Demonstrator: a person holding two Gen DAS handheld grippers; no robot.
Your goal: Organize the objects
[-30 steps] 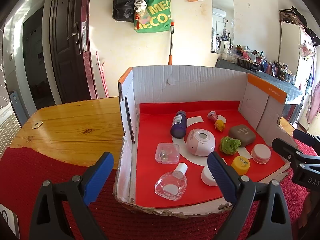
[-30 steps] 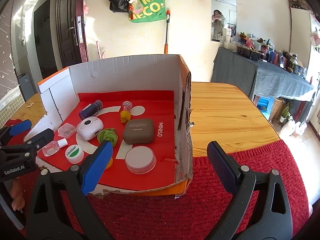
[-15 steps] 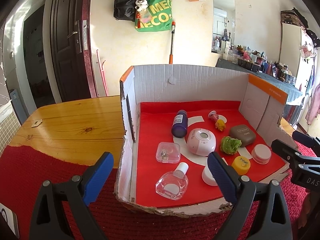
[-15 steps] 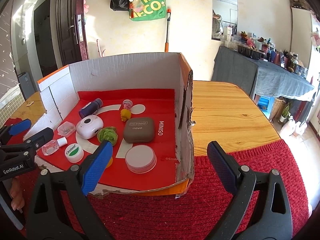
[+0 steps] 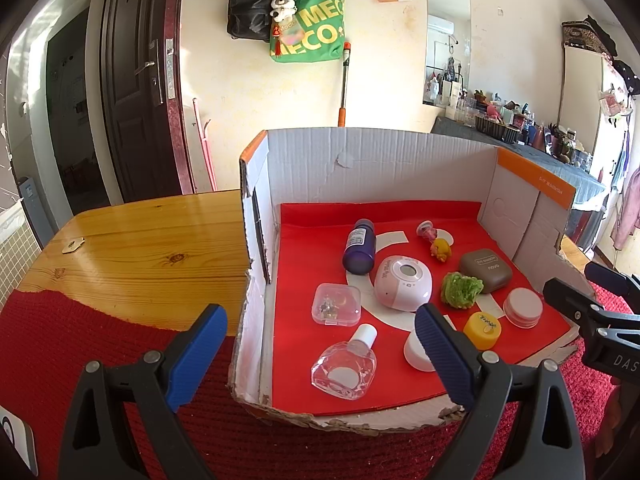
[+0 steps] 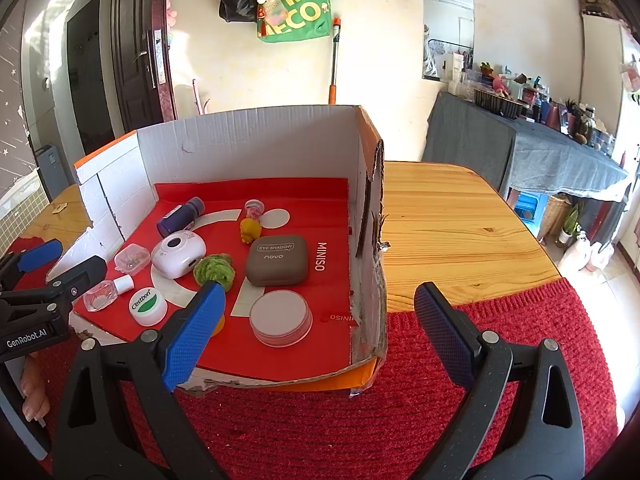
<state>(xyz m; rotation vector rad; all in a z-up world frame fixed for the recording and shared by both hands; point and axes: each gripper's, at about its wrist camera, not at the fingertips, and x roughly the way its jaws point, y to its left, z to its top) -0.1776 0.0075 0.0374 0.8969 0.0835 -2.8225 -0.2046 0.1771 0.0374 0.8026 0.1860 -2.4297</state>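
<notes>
An open cardboard box with a red liner lies on the table and holds several small items. Among them are a purple bottle, a pink-white round device, a clear case, a clear bottle, a green fuzzy ball, a brown eye shadow case and a round compact. My left gripper is open and empty at the box's front left corner. My right gripper is open and empty at the front right corner, straddling the right wall.
The box rests partly on a red knitted mat over a wooden table. A white Cestbon jar and a yellow cap sit near the box's torn front edge. A dark door and hanging bags are behind.
Both grippers hold almost still and stay open; the views drift only slightly. No item in the box has moved.
</notes>
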